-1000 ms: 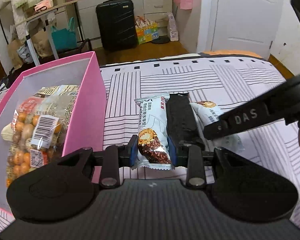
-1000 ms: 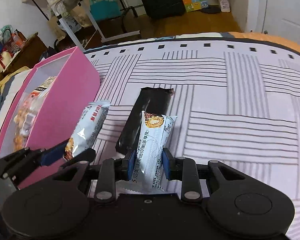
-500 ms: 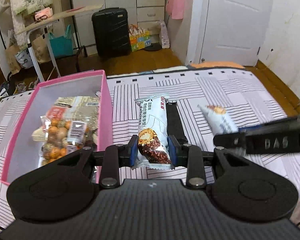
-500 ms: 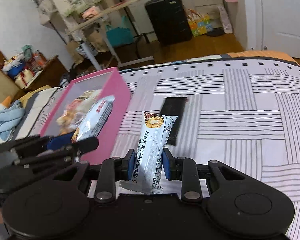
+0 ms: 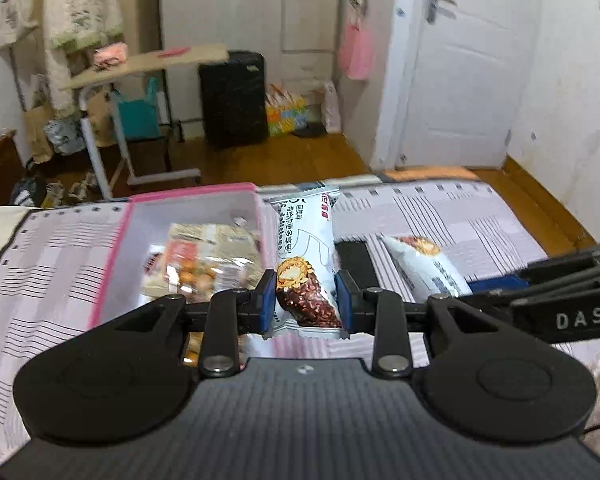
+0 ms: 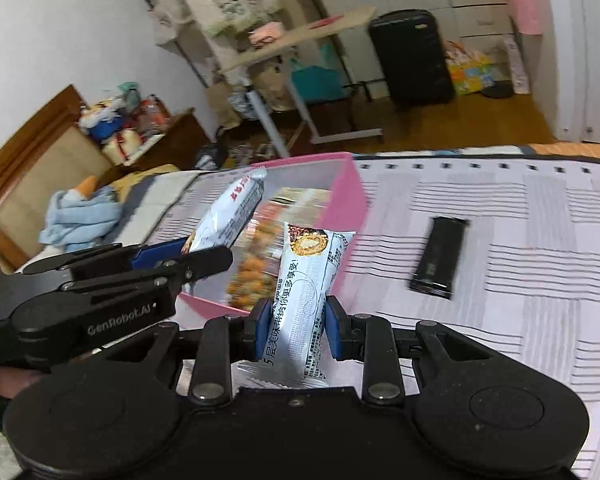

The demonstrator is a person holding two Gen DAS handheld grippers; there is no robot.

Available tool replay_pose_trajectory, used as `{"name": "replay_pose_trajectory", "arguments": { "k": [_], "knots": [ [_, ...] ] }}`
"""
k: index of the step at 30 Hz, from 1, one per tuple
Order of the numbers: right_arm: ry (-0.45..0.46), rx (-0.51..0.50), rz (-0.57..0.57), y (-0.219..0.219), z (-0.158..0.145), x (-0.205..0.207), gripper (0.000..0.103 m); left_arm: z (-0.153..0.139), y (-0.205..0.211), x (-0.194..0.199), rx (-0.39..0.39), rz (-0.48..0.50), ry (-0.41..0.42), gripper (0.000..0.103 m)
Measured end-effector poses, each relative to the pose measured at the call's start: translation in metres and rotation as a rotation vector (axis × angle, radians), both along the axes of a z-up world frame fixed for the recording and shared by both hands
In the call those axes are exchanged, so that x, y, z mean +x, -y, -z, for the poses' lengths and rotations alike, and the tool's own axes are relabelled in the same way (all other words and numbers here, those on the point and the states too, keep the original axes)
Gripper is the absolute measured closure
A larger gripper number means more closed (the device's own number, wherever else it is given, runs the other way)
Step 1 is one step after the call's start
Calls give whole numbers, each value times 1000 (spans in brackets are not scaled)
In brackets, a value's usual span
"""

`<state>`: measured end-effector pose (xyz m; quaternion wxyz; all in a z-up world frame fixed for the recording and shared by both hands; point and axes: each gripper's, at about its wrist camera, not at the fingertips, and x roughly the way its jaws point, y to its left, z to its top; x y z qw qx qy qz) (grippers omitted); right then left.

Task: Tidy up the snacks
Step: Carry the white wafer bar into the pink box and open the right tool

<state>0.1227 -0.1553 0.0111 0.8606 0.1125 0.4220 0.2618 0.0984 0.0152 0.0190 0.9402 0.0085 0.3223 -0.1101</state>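
pink box [image 5: 112, 256]: bagged snacks [image 5: 204, 256] inside | left fingers [image 5: 266, 300]: pinching wafer bar [image 5: 304, 256] | right fingers [image 6: 332, 328]: pinching second wafer bar [image 6: 306, 300]

Both claws [image 5: 304, 300] [image 6: 292, 330] clamped (raised).

You can read "DAS" on the right gripper [image 5: 458, 286] arm and "GenRobot.AI" on the left gripper [image 6: 188, 254] arm. Your white snack wrapper [image 5: 306, 252] carries a large "5" and Chinese print.
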Motion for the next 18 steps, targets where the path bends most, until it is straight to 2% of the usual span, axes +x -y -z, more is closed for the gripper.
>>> {"name": "replay_pose_trajectory", "arguments": {
  "k": [4, 9, 13, 18],
  "knots": [
    [9, -4, -43, -28, -6, 13, 70, -7, -29, 2, -22, -59, 20, 73],
    [-1, -3, -62, -60, -4, 37, 70, -5, -60, 15, 0, -132, 25, 73],
    [17, -61, -27, -83, 16, 49, 69, 9, -83, 26, 11, -185, 4, 73],
    [-2, -70, -18, -97, 49, 68, 69, 40, -106, 46, 25, -234, -48, 73]
  ]
}}
